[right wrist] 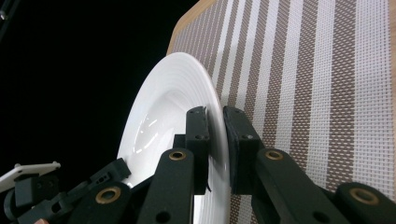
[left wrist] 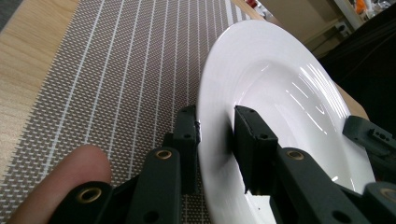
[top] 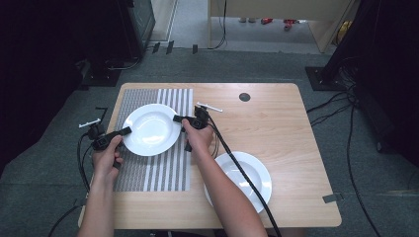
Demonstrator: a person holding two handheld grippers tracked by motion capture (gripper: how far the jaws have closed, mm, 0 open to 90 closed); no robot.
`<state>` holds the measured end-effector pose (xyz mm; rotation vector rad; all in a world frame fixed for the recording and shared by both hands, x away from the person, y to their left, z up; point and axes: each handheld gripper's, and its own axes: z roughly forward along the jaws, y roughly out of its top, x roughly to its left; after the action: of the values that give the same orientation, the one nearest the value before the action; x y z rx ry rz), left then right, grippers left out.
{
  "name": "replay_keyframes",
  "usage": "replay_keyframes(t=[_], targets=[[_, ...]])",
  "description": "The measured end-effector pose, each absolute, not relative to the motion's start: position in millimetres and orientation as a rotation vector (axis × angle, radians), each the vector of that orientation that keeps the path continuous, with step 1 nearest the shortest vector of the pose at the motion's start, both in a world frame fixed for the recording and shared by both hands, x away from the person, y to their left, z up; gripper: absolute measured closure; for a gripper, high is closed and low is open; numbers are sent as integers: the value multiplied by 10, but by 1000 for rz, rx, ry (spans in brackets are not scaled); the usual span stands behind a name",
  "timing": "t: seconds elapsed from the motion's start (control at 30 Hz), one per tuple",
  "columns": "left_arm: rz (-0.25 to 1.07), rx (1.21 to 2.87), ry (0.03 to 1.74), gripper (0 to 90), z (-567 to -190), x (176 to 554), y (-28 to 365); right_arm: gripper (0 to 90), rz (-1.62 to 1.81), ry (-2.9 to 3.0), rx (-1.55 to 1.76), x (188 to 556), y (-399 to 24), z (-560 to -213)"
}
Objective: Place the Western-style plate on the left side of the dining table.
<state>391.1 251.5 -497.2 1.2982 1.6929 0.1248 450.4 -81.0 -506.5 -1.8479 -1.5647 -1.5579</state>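
Note:
A white deep plate [top: 150, 129] hangs over the grey striped placemat [top: 163, 170] at the table's left. My left gripper [top: 126, 131] is shut on its left rim, my right gripper [top: 179, 119] shut on its right rim. In the left gripper view the jaws [left wrist: 215, 116] clamp the plate [left wrist: 280, 93] edge, with the placemat [left wrist: 116, 70] below and the other gripper [left wrist: 373, 140] across the bowl. From the right gripper [right wrist: 215, 114], the rim of the plate [right wrist: 173, 107] runs between the pads above the placemat [right wrist: 303, 70]. Whether the plate touches the mat I cannot tell.
A second white deep plate [top: 242, 177] lies at the table's front right, under the right forearm and its cable. A small white stick [top: 209, 106] lies behind the right hand. A dark round hole [top: 244, 97] sits near the far edge. Cables trail on the floor.

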Motion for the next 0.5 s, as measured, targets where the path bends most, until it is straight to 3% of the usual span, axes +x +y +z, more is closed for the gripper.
replay_keyframes(t=[0.5], targets=[[118,1296,1720,719,-5074,3963,2509,818,-1553,-1555,-1894,4585,-778,-5175]])
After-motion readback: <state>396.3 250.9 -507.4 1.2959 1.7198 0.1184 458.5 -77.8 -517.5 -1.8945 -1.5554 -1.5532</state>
